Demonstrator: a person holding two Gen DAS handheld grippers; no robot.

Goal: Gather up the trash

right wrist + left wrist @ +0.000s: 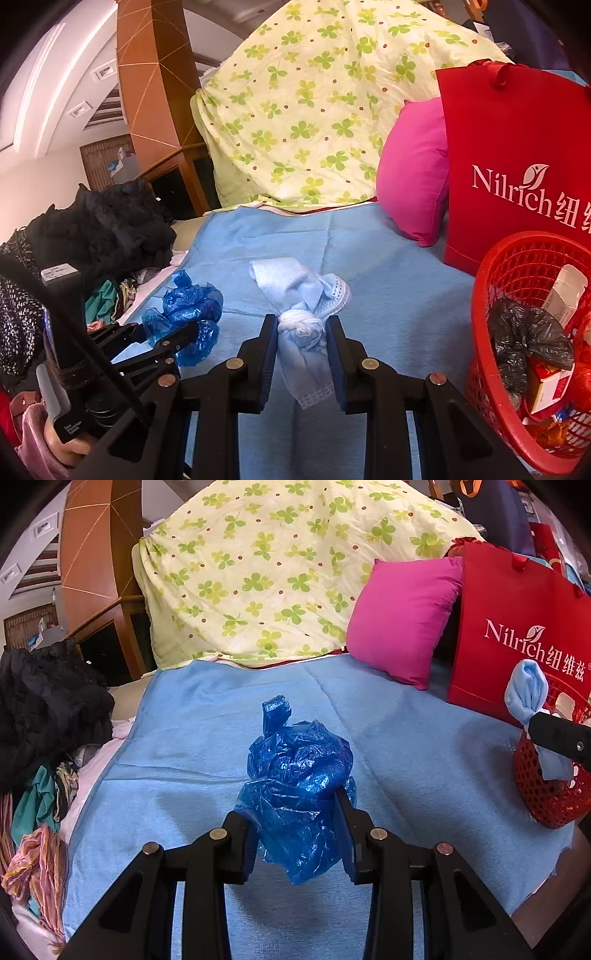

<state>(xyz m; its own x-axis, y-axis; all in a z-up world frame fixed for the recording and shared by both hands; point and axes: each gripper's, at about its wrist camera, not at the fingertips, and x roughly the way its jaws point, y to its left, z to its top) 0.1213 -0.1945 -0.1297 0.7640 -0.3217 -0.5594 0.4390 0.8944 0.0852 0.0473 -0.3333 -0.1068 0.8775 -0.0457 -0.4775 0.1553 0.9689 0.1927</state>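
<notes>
The red basket (491,280) stands at the right side of the blue blanket (406,746). It is made of plastic lattice with many small holes. Inside it lie a crumpled black plastic bag (524,339), a long white carton (565,295) that leans on the wall, and a small red and white box (546,384). Behind the basket a red paper bag (517,155) with white letters stands upright, and a pink cushion (402,620) leans just beside it.

The left gripper (295,827) holds a crumpled blue plastic bag (295,768); its jaws press on the thin, shiny film from both sides, and the bag hangs above the blanket. The right gripper (301,332) has its jaws closed on a knotted light blue face mask (299,328), with the white knot between the pads and soft ends that stick out in front and below. In the left wrist view this mask is close to the basket rim.

The middle of the blanket is flat and free, with only soft fold lines. At its left edge lies a heap of dark clothes (48,709) and striped fabric. At the far edge rises a yellow quilt (277,572) with green clover print.
</notes>
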